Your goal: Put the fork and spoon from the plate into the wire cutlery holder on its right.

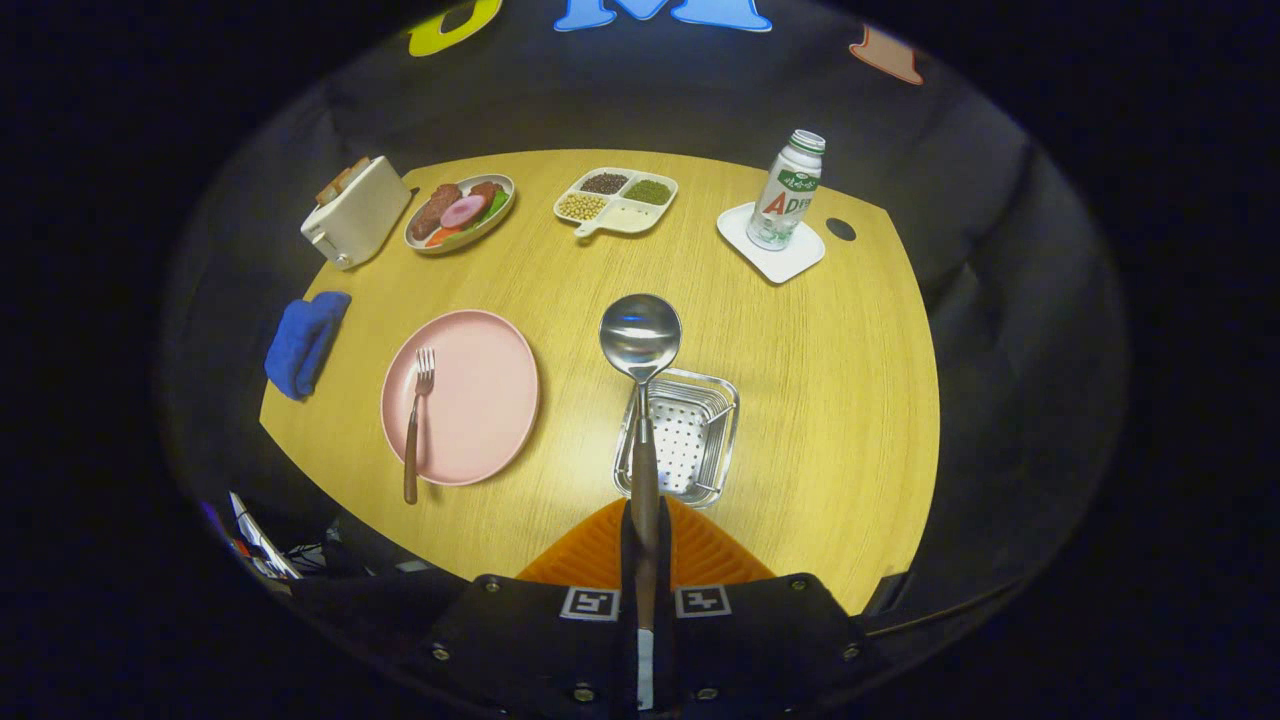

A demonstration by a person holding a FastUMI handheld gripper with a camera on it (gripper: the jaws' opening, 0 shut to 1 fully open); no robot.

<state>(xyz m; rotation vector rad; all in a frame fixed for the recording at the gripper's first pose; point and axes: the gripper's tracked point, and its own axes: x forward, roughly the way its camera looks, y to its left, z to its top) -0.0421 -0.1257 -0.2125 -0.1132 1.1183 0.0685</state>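
While gripper (645,555) clamps spoon (640,335), holder (690,440) sits empty.

A staged dining set-up inside a cloth-walled booth: a wooden worktop (820,400) laid like a breakfast table with a toaster (352,212), a plate of food (460,212), a pink plate (480,400) and a drink bottle (788,190).

Wooden table (820,400): toaster (355,212), plate (470,400), cutlery holder (685,435), coaster (772,250), cloth (303,342).
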